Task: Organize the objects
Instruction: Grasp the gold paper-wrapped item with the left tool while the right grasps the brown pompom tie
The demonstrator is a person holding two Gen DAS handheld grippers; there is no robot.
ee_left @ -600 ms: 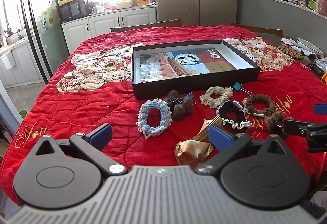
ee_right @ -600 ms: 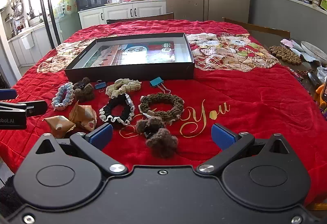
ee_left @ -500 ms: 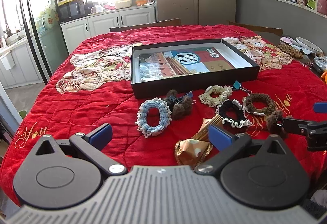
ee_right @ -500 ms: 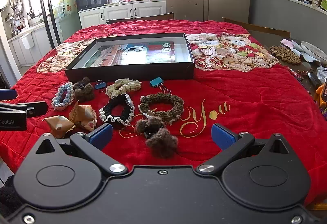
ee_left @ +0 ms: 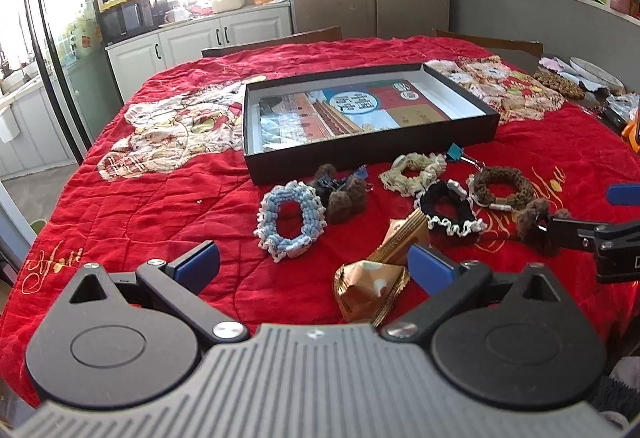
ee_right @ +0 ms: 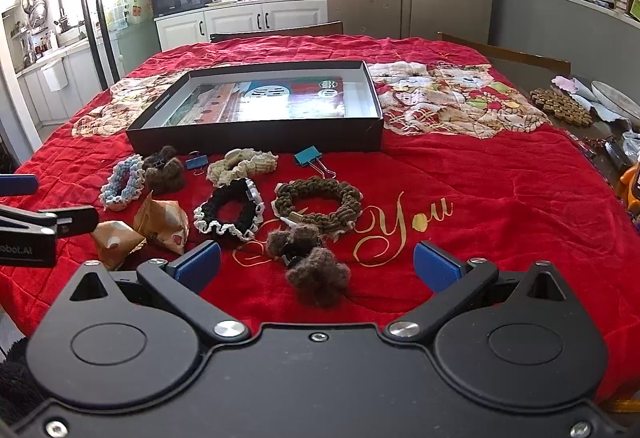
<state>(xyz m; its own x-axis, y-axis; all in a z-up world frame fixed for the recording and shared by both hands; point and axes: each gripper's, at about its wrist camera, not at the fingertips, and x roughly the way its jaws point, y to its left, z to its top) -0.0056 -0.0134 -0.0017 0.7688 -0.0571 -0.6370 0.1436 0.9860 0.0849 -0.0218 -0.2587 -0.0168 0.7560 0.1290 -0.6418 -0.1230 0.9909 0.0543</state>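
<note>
Two grippers up over the red cloth on the bench, both tipped down, both with jaws wide apart and nothing between them. Left gripper (ee_left: 312, 270) above the bare cloth near the blue hair tie (ee_left: 291, 221) and the two gold snack packs (ee_left: 370, 292). Right gripper (ee_right: 318, 264) just behind the fuzzy brown clip (ee_right: 308, 258).

Nothing in the black box (ee_right: 256, 136) yet, only its picture lining. All the small things in a bunch on the cloth in front of it: blue hair tie, a second fuzzy brown clip (ee_left: 342, 194), cream hair tie (ee_left: 414, 174), black hair tie with white frill (ee_right: 230, 214), brown hair tie (ee_right: 318, 202), two blue binder clips (ee_right: 308, 158).

Lots of ways to go wrong from here:
- Things packed close, some touching. Wide jaws could catch two at once, or push a neighbour away.
- Soft hair ties. Could squash flat and slip out.
- Soft, puffy cloth. Jaws pushed too low could pinch it and drag everything along.
- Shiny snack packs. Could slide or crinkle out of a weak hold.
- Grippers close side by side. Could bump each other when both reach for the middle.
- Box wall right behind the pile. A low carry could knock into it.
</note>
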